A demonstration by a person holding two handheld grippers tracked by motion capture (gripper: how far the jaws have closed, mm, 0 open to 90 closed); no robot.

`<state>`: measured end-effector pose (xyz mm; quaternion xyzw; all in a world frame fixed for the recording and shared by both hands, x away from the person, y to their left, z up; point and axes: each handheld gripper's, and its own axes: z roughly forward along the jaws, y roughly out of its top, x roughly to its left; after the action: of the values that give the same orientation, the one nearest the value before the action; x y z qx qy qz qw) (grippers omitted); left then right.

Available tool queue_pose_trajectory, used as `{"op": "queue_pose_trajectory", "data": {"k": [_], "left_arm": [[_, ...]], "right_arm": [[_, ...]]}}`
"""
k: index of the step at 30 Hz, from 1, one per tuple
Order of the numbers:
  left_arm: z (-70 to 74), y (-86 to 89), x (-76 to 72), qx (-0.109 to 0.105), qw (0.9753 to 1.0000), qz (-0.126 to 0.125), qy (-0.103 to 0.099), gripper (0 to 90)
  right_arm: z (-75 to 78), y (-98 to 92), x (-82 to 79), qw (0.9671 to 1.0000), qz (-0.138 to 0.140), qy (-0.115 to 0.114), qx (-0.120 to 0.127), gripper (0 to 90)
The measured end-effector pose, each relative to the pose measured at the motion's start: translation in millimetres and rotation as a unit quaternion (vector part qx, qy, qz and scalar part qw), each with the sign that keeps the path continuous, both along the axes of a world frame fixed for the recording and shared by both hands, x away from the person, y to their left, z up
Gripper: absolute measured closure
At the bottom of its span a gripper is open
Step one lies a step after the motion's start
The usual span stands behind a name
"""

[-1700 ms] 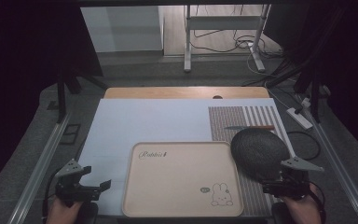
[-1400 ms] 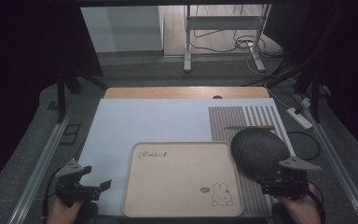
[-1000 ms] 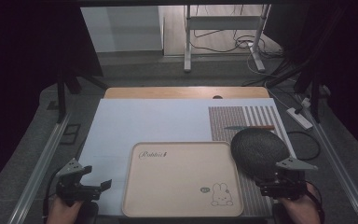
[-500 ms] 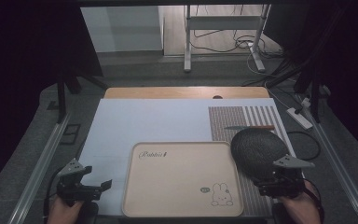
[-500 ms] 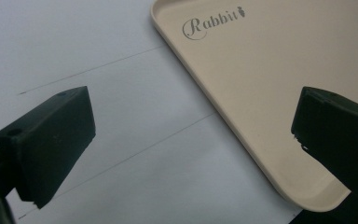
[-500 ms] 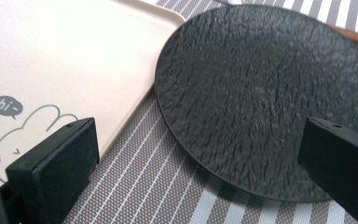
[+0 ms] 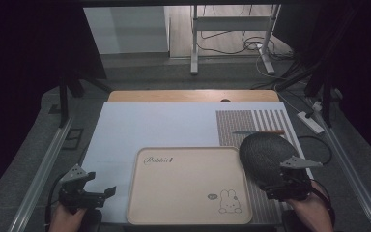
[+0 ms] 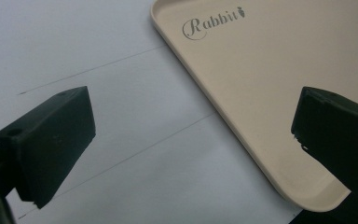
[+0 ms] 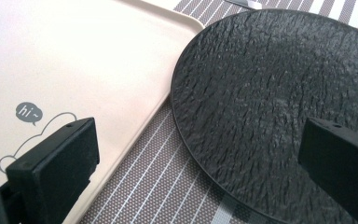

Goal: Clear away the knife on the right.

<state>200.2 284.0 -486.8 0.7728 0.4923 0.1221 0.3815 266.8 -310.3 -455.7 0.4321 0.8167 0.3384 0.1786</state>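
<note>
A beige tray [image 7: 188, 186] printed with "Rabbit" and a bunny lies at the table's front centre. Just right of it a black textured plate [image 7: 265, 154] rests on a striped placemat [image 7: 251, 123]. My right gripper [image 7: 273, 182] hovers at the plate's near edge. In the right gripper view this gripper [image 9: 200, 154] is open, and the plate [image 9: 279, 102] and the tray's edge [image 9: 135, 79] lie ahead between its jaws. My left gripper [image 7: 107, 193] is open left of the tray. In the left gripper view the tray's corner [image 8: 270, 70] sits by the right jaw of that gripper [image 8: 191, 135].
A white sheet [image 7: 164, 125] covers most of the tabletop, with bare wood showing along its far edge [image 7: 193, 95]. A knife [image 7: 258, 131] lies on the placemat behind the plate. Metal rails [image 7: 43, 169] run down both sides of the table.
My right gripper has edged left, closer over the plate's near rim. The left gripper, the tray and the plate have hardly moved.
</note>
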Motion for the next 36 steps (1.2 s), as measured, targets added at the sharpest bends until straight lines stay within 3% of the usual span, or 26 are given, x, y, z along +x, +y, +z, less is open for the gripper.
{"op": "queue_pose_trajectory", "data": {"k": [14, 36], "left_arm": [[-0.3, -0.9, 0.6, 0.003, 1.0000, 0.002, 0.003, 0.0], [-0.4, -1.0, 1.4, 0.004, 1.0000, 0.002, 0.004, 0.0]], "right_arm": [[4.0, 3.2, 17.4, 0.9998, 0.016, -0.006, 0.012, 0.0], [4.0, 5.1, 46.6, 0.9999, -0.007, -0.005, 0.011, 0.0]]}}
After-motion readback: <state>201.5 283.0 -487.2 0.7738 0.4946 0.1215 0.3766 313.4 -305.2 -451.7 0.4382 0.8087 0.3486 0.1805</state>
